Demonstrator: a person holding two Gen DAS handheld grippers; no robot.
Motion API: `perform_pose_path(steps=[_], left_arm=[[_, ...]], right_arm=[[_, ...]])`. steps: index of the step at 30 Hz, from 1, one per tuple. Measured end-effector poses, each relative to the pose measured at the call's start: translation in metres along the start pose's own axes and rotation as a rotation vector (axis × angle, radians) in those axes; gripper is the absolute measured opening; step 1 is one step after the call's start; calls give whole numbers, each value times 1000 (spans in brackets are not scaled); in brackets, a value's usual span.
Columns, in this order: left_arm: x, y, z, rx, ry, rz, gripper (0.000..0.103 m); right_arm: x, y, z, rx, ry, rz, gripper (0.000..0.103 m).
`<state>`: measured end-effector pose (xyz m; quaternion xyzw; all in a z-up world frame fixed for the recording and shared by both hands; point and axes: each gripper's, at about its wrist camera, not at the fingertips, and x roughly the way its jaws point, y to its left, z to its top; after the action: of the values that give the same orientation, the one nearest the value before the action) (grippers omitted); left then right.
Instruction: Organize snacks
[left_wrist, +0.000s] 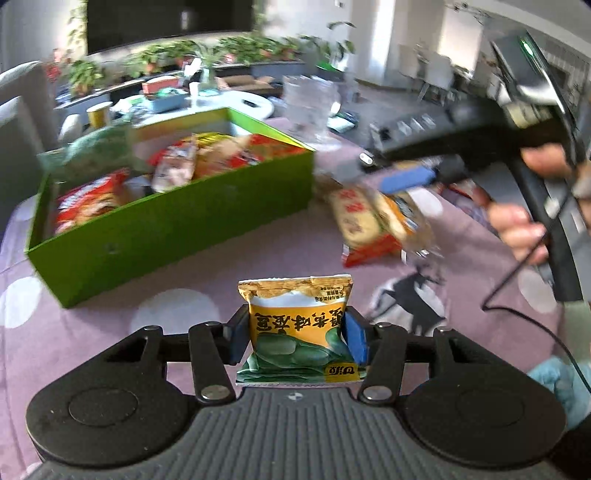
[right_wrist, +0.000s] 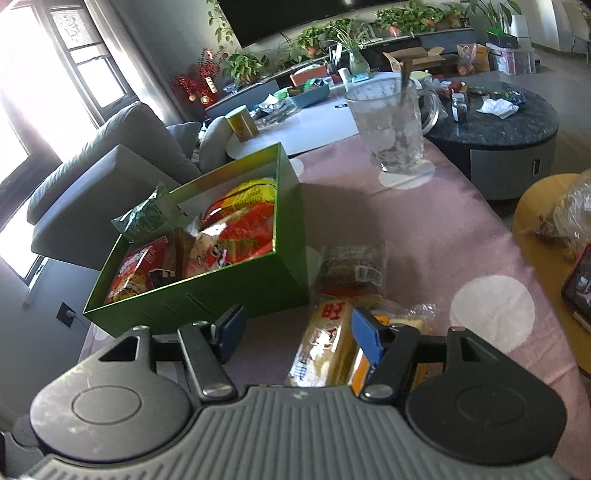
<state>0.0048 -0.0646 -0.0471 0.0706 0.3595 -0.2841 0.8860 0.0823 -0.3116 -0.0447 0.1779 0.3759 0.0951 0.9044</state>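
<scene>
Both grippers hang over a pink cloth (right_wrist: 424, 236) with white dots. Left gripper (left_wrist: 297, 338) is clamped on a small yellow-and-green packet (left_wrist: 297, 332); its blue pads (left_wrist: 355, 339) press the packet's two sides and the packet stands upright between them, top edge pointing away from the camera. Right gripper (right_wrist: 299, 332) stands with its jaws apart, blue pads (right_wrist: 364, 334) clear of one another; a yellow wafer pack (right_wrist: 325, 350) lies on the cloth between them, nearer the right pad, and whether that pad touches it I cannot tell.

Ahead and left of both grippers sits the green box (right_wrist: 207, 295), the biggest thing on the cloth, open-topped and already holding several red and yellow snack bags (right_wrist: 236, 225). A green bag (right_wrist: 142, 218) leans over its far left rim.

Ahead of the right gripper, well beyond the box, stands a glass mug (right_wrist: 391, 125) with a spoon in it.

Just past the wafer pack, beside the box's near right corner, lies a brown wrapped cake (right_wrist: 351, 271).

Seen from the left gripper, the right gripper (left_wrist: 400, 179) is up and to the right, blurred, held by a hand (left_wrist: 524, 229), with the wafer pack (left_wrist: 369, 221) below it.
</scene>
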Motion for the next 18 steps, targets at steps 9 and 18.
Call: perform_pose_path(steps=[9, 18], left_arm=[[-10, 14, 2, -40, -37, 53, 49], [-9, 15, 0, -53, -40, 57, 49]], right_arm=[[-5, -16, -1, 54, -3, -7, 72], [-1, 2, -7, -32, 4, -33, 80]])
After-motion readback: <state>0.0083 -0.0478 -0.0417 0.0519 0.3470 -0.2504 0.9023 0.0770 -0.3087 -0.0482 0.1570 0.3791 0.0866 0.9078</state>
